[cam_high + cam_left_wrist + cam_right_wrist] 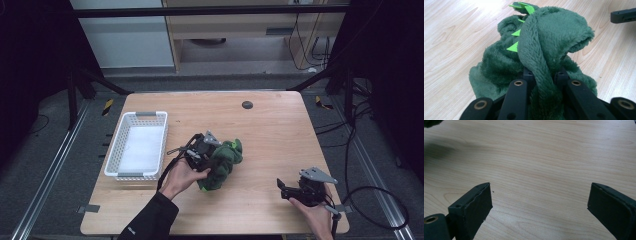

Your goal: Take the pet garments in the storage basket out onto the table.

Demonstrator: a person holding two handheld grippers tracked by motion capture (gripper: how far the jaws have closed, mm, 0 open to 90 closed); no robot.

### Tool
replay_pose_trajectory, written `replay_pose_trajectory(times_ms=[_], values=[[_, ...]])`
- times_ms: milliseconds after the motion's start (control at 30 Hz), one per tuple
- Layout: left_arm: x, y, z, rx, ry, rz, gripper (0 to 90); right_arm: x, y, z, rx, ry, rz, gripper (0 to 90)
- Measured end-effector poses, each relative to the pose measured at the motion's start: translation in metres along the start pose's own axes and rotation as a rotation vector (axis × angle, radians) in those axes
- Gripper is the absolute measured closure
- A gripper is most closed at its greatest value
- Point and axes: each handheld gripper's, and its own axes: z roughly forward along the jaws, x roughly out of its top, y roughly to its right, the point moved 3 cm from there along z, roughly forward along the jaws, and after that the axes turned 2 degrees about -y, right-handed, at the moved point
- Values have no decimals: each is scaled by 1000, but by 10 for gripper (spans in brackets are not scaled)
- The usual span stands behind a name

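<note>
Left tongs [541, 82] pinching a fold of the green plush garment [223, 163] on the worktop [270, 130]; right tongs [539, 207] spread, idle; white basket [116, 161] holds nothing yet

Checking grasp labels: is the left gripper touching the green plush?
Touching. In the left gripper view, the left gripper has its jaws closed on a fold of the green plush, with the fabric pinched between them.

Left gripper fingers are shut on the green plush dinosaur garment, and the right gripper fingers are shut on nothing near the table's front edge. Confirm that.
One error: the right gripper is open, not shut. The right gripper view shows its fingers wide apart over bare wooden table. The left gripper is indeed shut on the green plush dinosaur garment.
</note>
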Motion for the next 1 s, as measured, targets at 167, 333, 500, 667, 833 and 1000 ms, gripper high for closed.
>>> replay_pose_trajectory(times_ms=[167,333,500,667,833,1000], values=[[-3,2,9,-7,-18,0,775,0,-1,0,3,-3,5,55],[-7,2,16,-8,-37,4,773,0,-1,0,6,-5,9,55],[-10,4,22,-3,-52,9,768,0,-1,0,6,-4,4,55],[-14,4,28,2,-60,6,752,1,0,-1,3,4,-1,55],[-16,3,33,5,-66,1,707,1,-1,-1,6,2,6,55],[-20,3,36,2,-59,-5,608,1,-1,-1,8,2,8,55]])
